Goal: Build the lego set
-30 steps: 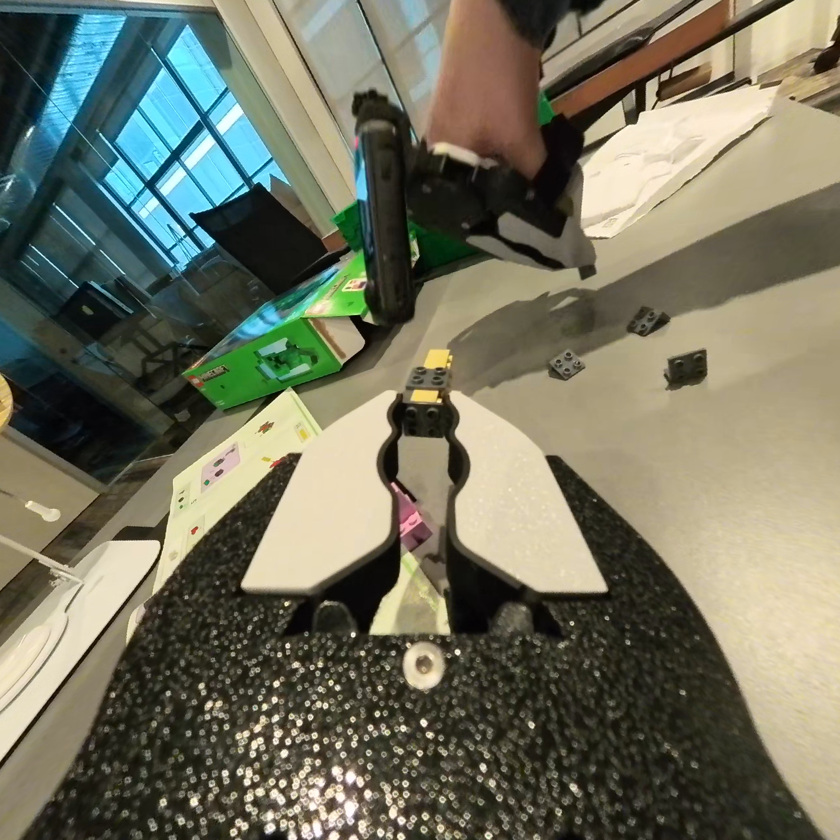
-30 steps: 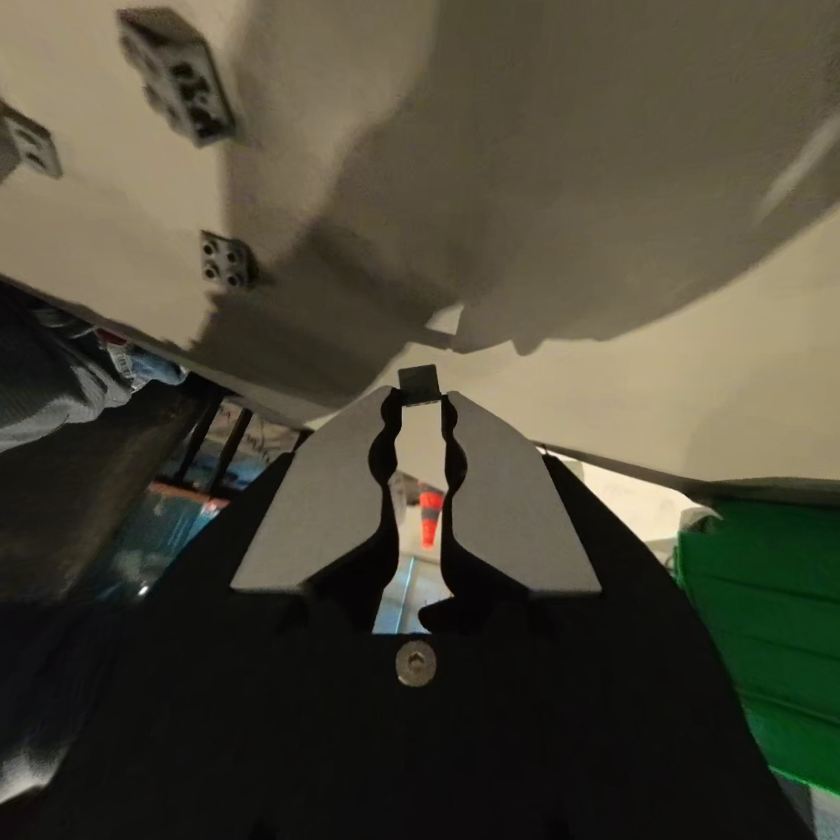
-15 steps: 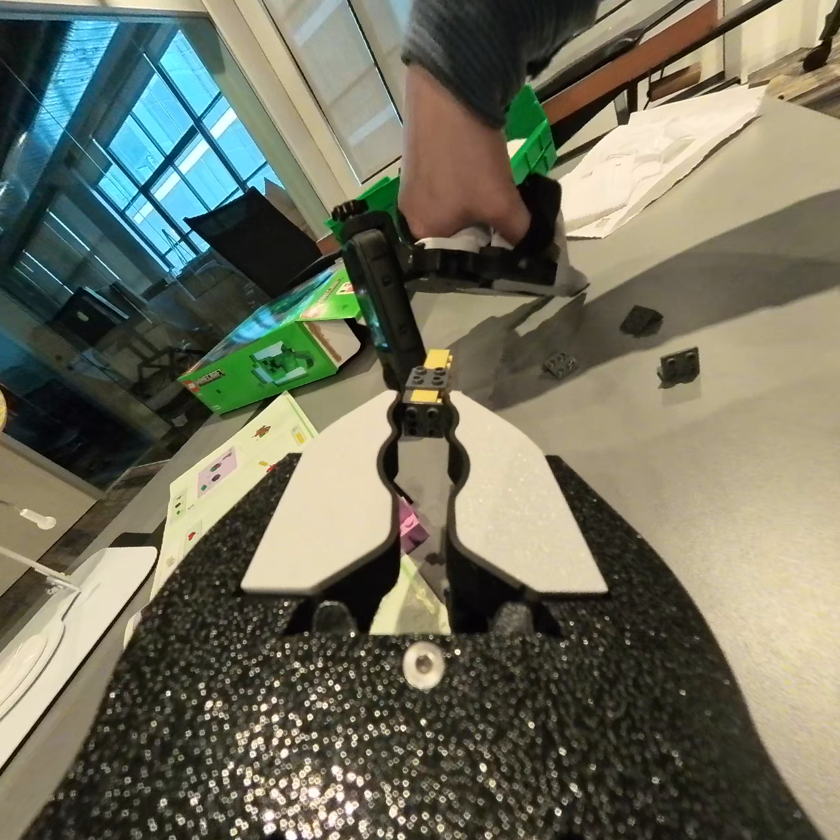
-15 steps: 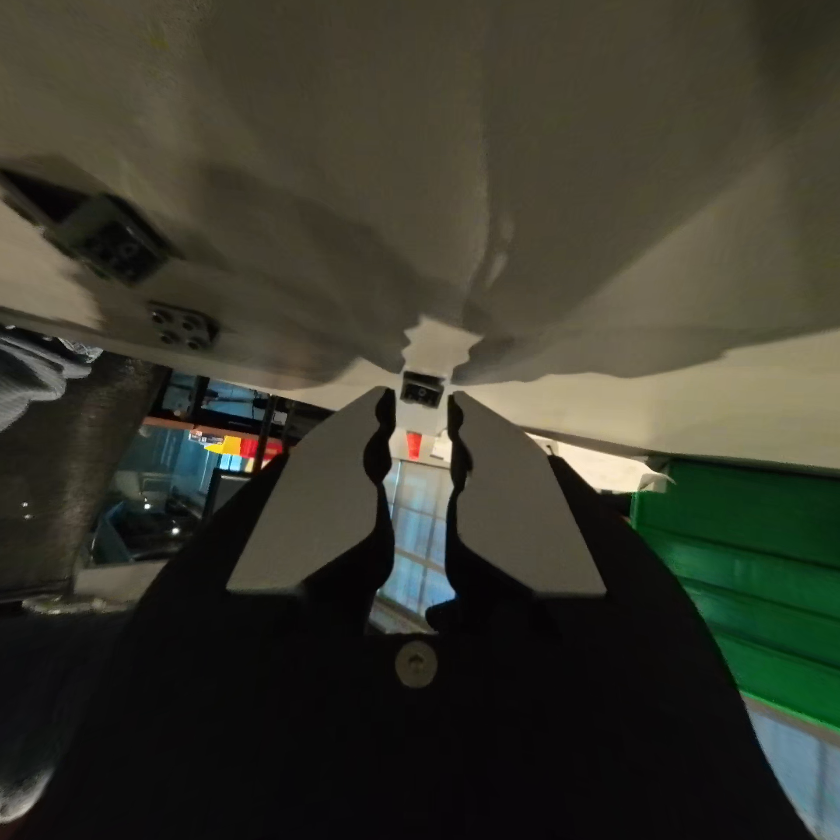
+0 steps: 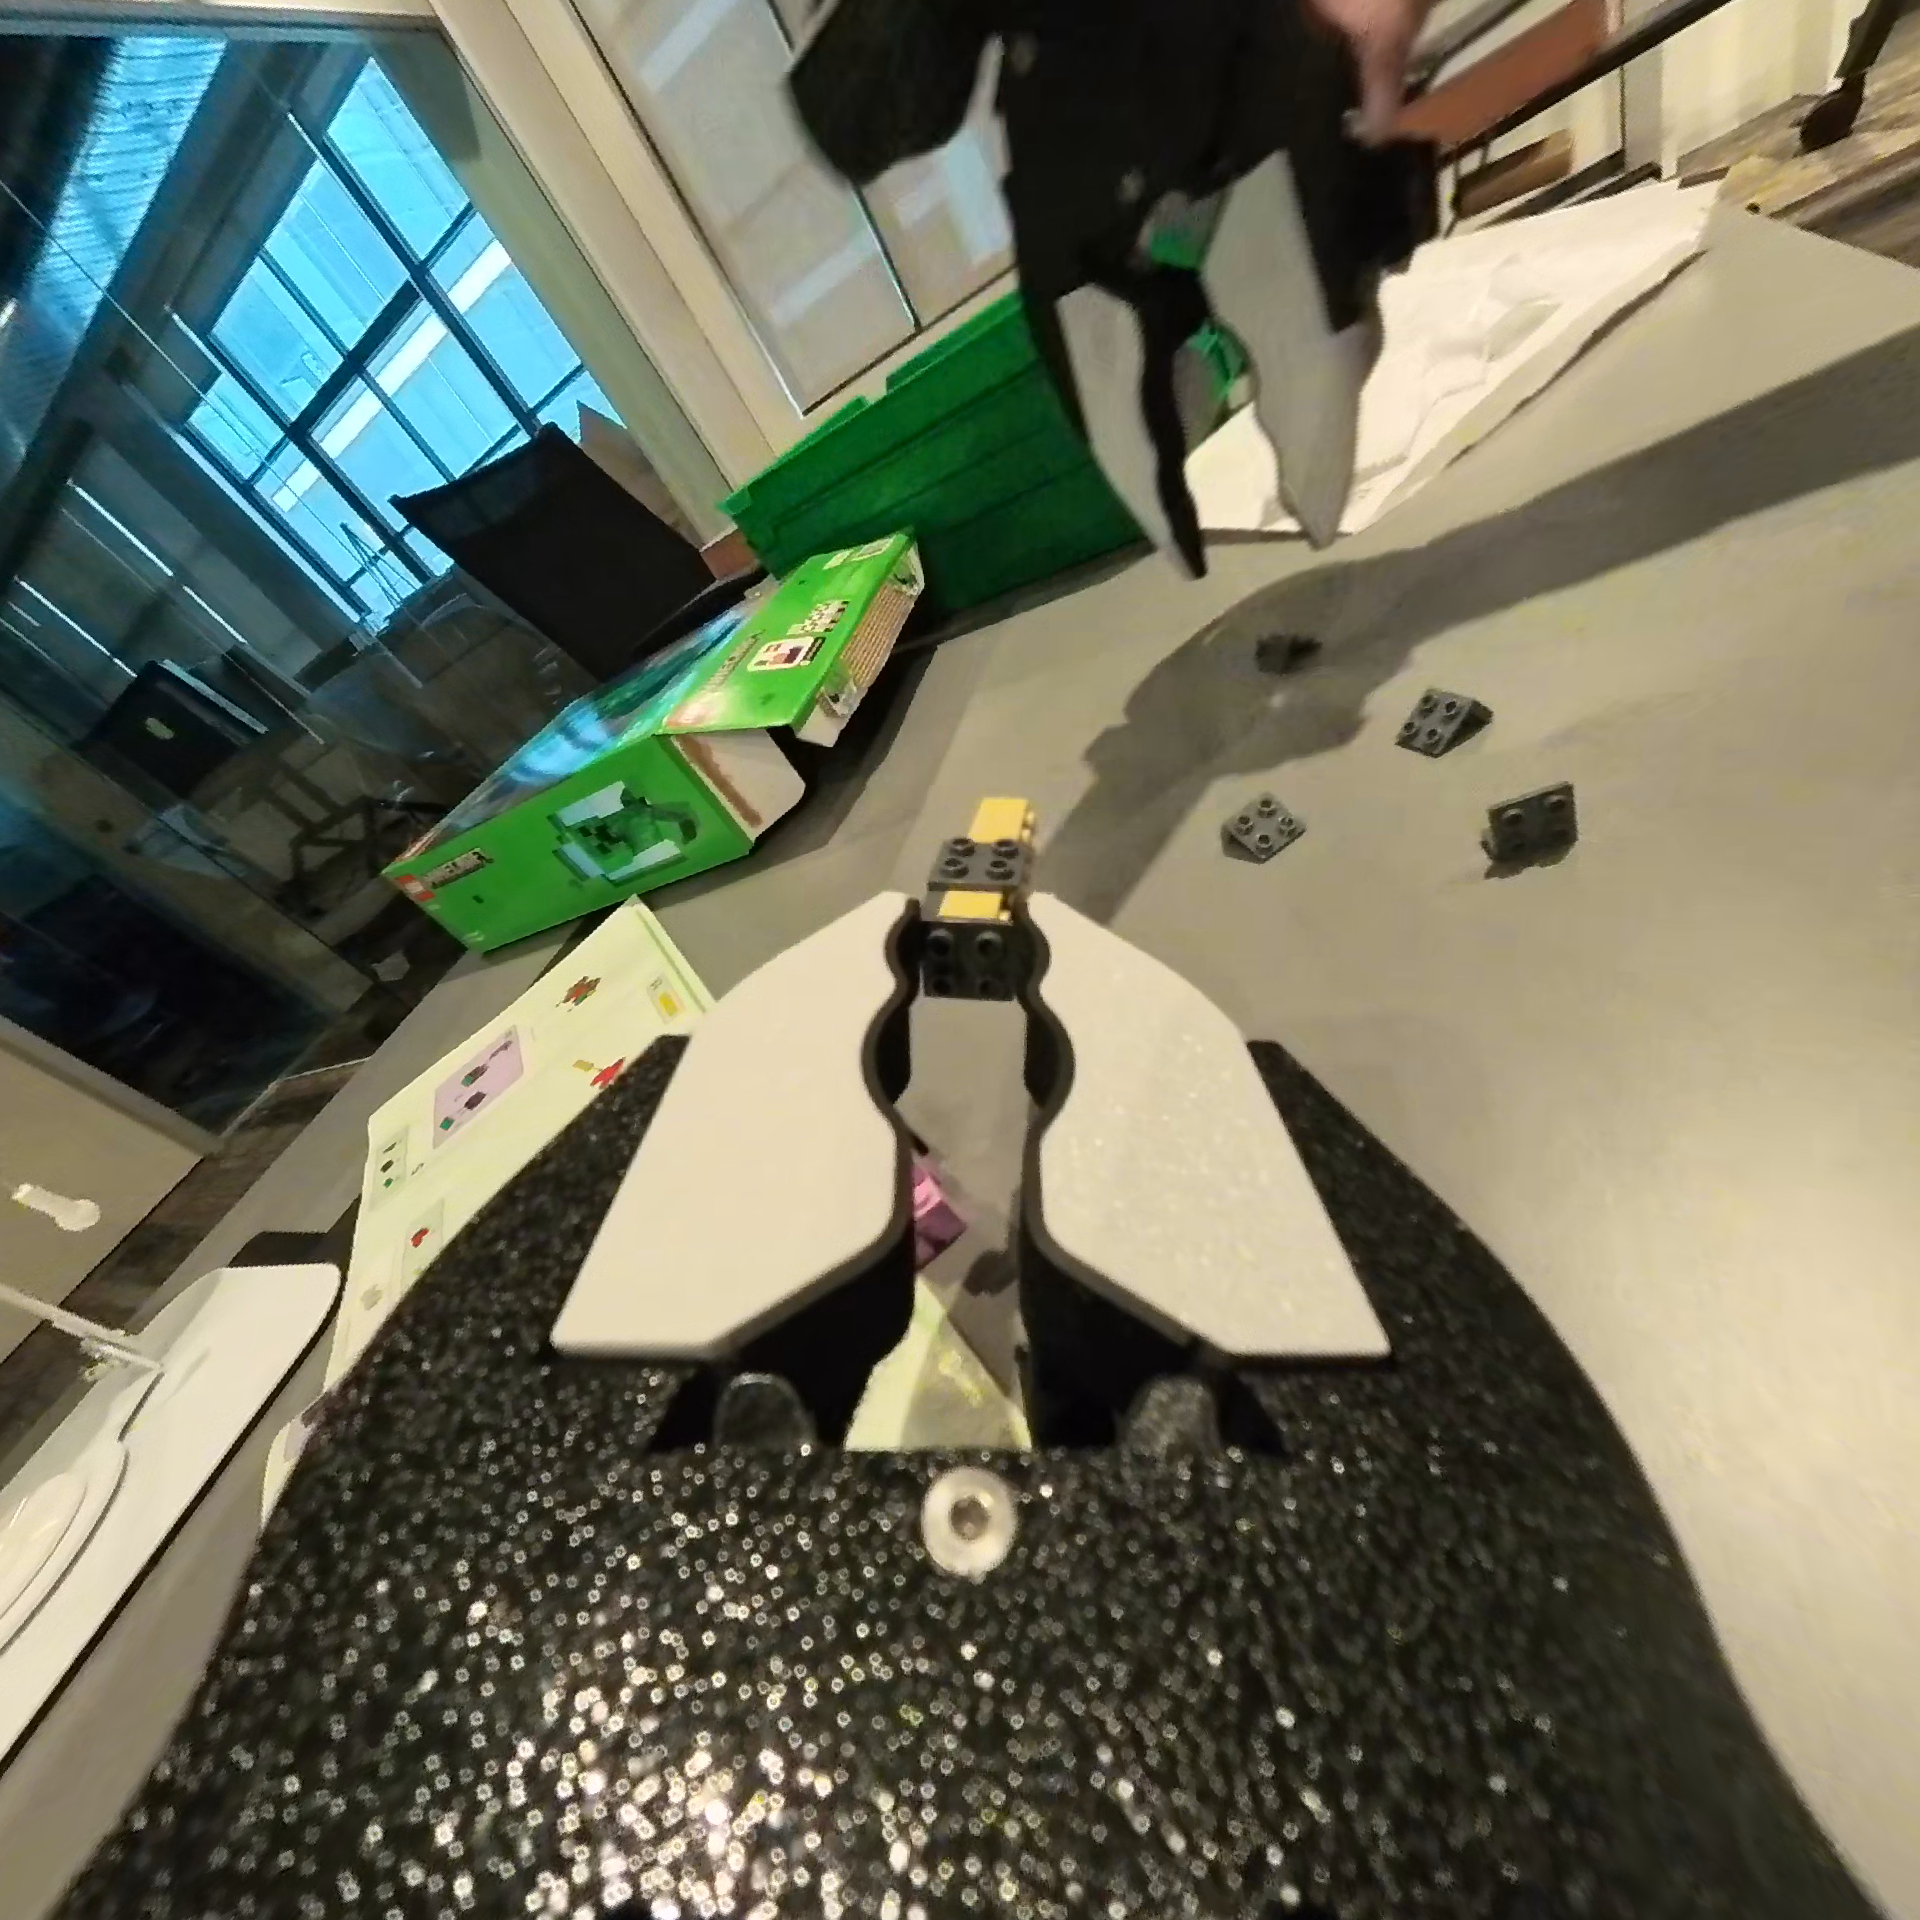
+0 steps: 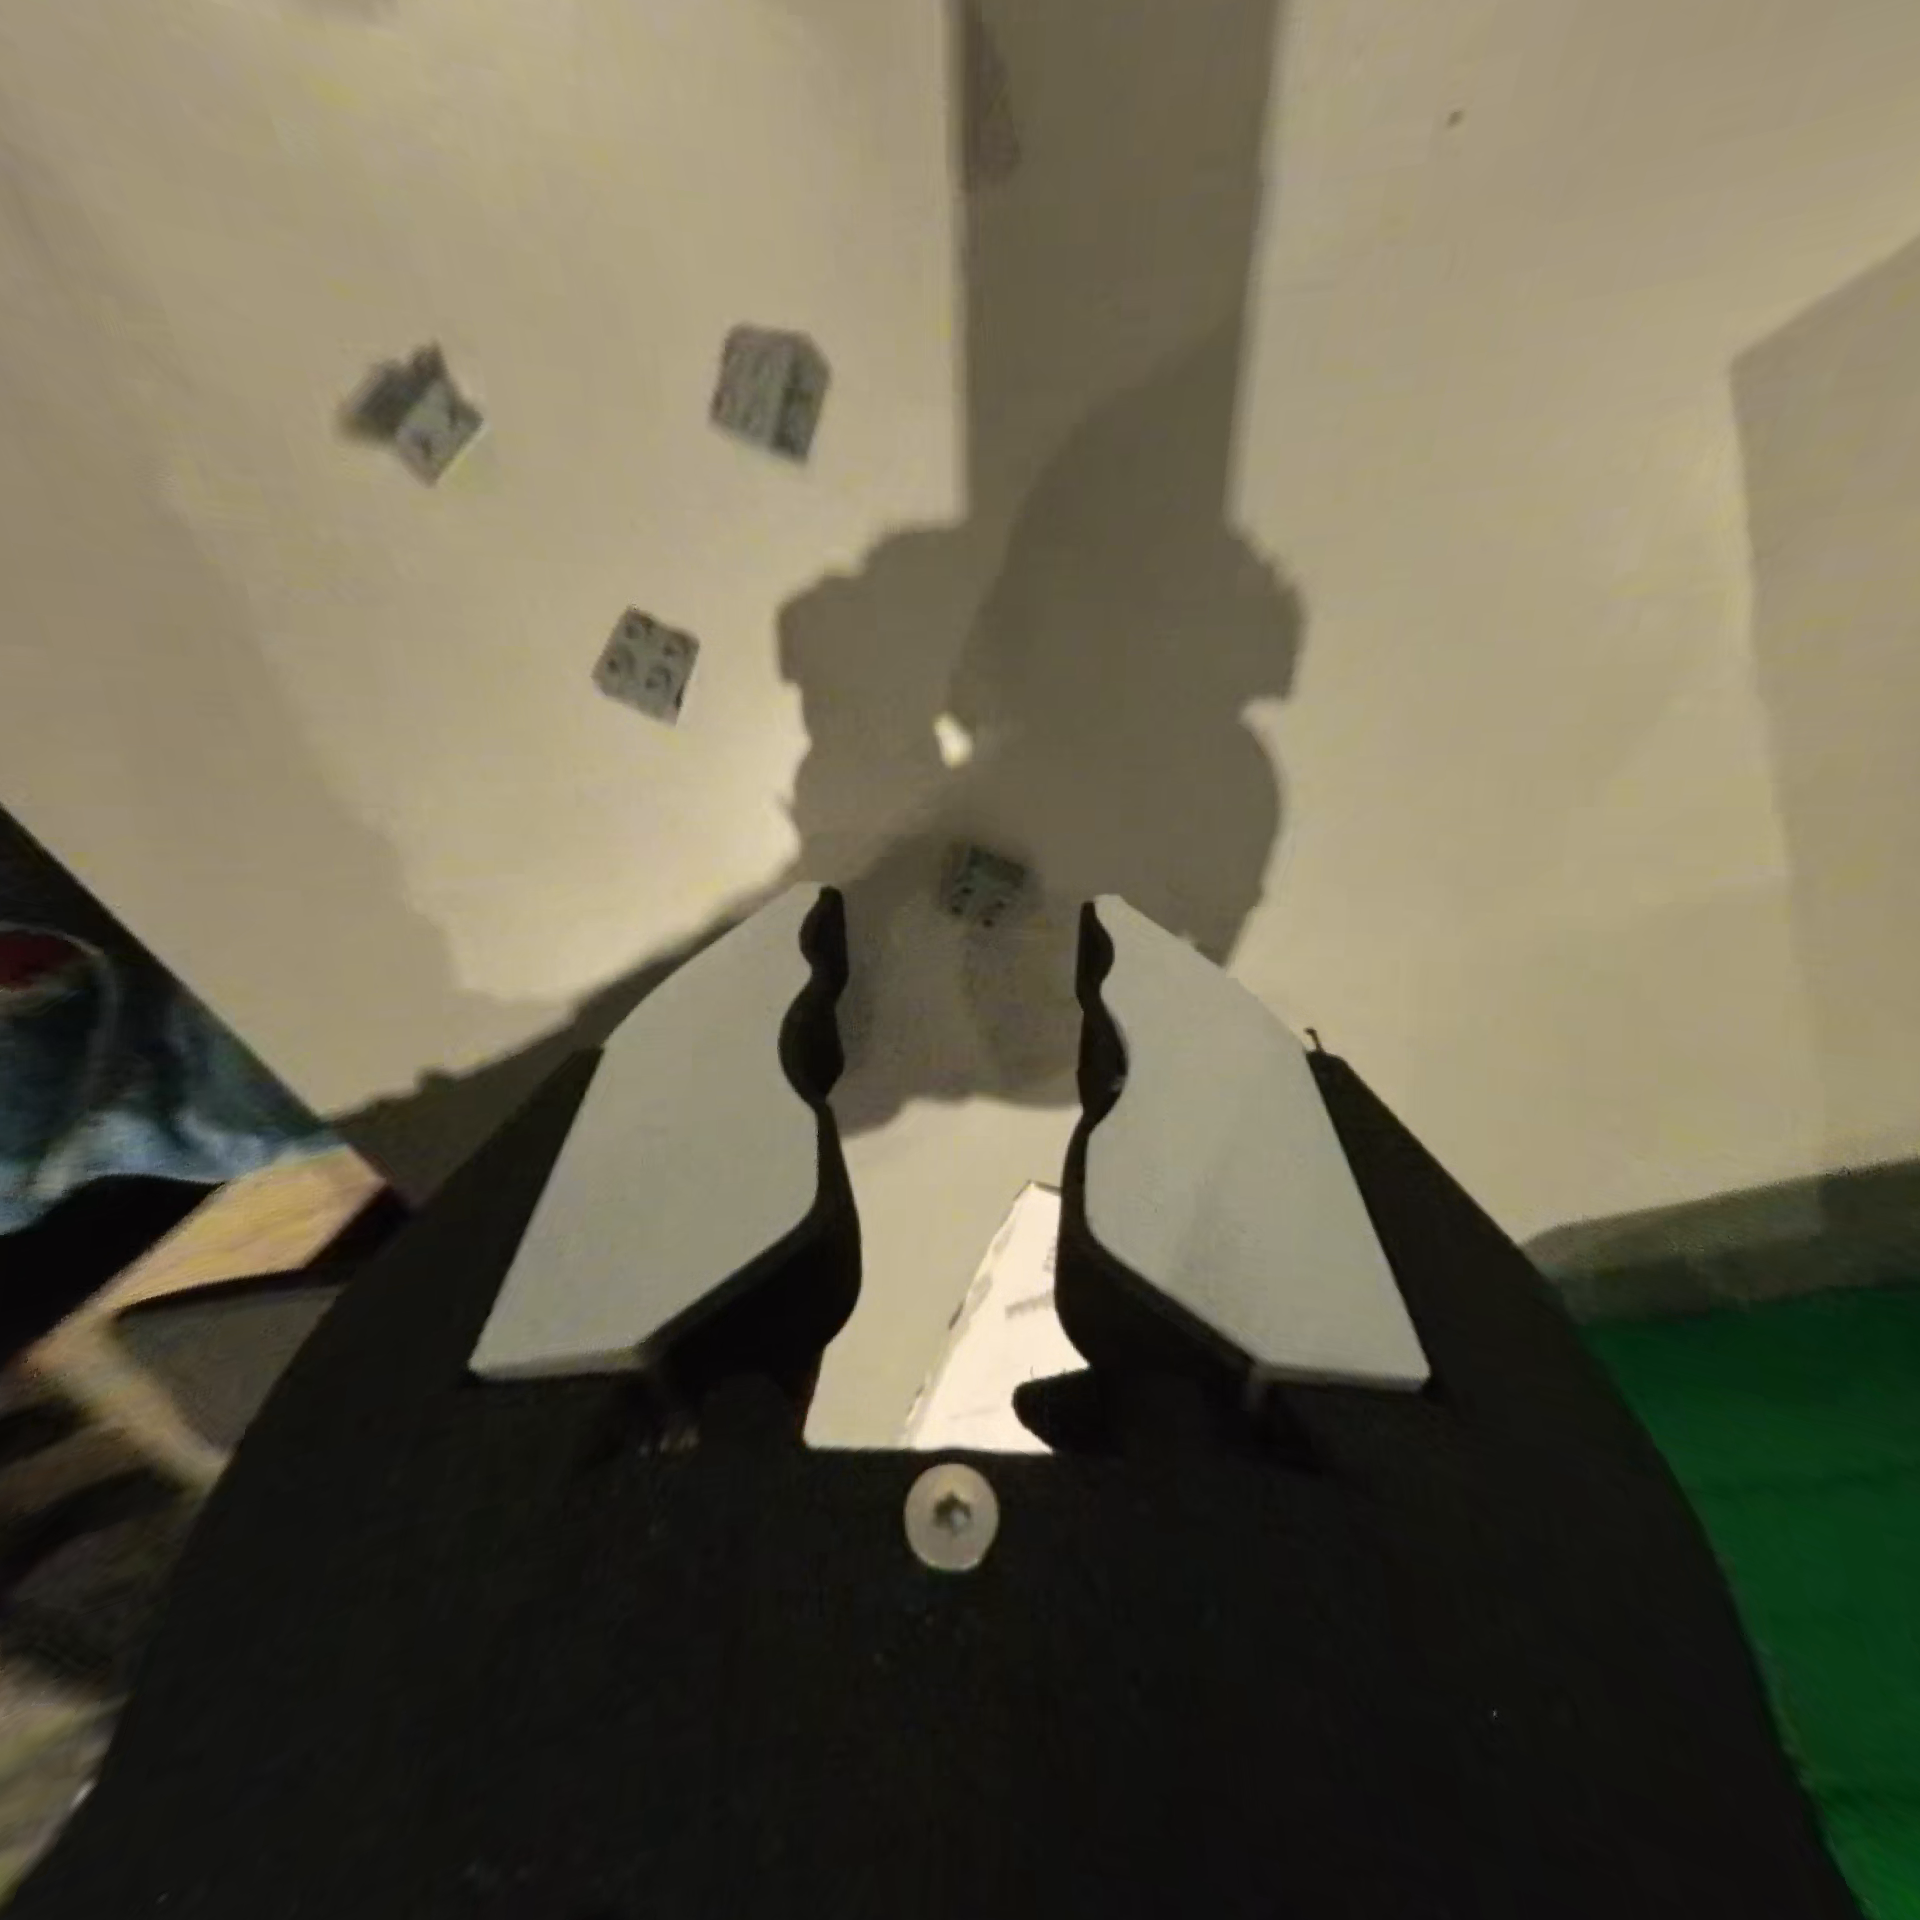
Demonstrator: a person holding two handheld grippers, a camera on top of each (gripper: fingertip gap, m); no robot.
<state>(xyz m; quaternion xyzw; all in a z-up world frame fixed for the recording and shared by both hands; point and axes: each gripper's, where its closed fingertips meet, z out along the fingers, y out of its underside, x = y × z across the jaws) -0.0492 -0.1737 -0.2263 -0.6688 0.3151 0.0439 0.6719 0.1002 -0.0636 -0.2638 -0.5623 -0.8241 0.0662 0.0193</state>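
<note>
My left gripper (image 5: pixel 971 920) is shut on a small black and yellow lego assembly (image 5: pixel 979 894) and holds it over the grey table (image 5: pixel 1558 1039). My right gripper (image 6: pixel 956 909) is open and empty, pointing down at the table. It shows in the left wrist view (image 5: pixel 1236 520), raised at the top. A small grey piece (image 6: pixel 982 881) lies on the table just past its fingertips, in its shadow; it also shows in the left wrist view (image 5: pixel 1286 650). Three more grey pieces lie nearby (image 6: pixel 646 665) (image 6: pixel 769 390) (image 6: pixel 410 416), seen in the left wrist view too (image 5: pixel 1262 828) (image 5: pixel 1442 719) (image 5: pixel 1529 819).
A green lego box (image 5: pixel 623 779) and green bins (image 5: pixel 956 488) stand at the table's far left. An instruction booklet (image 5: pixel 520 1070) and a pink piece (image 5: pixel 935 1216) lie under my left gripper. White paper (image 5: pixel 1507 332) lies at the back right. A green bin (image 6: pixel 1766 1558) shows at lower right. The gap from one gripper's tips to the other's is roughly 20 cm.
My right gripper has opened, let go of the small grey piece onto the table, and lifted up and away. My left gripper holds still with its assembly.
</note>
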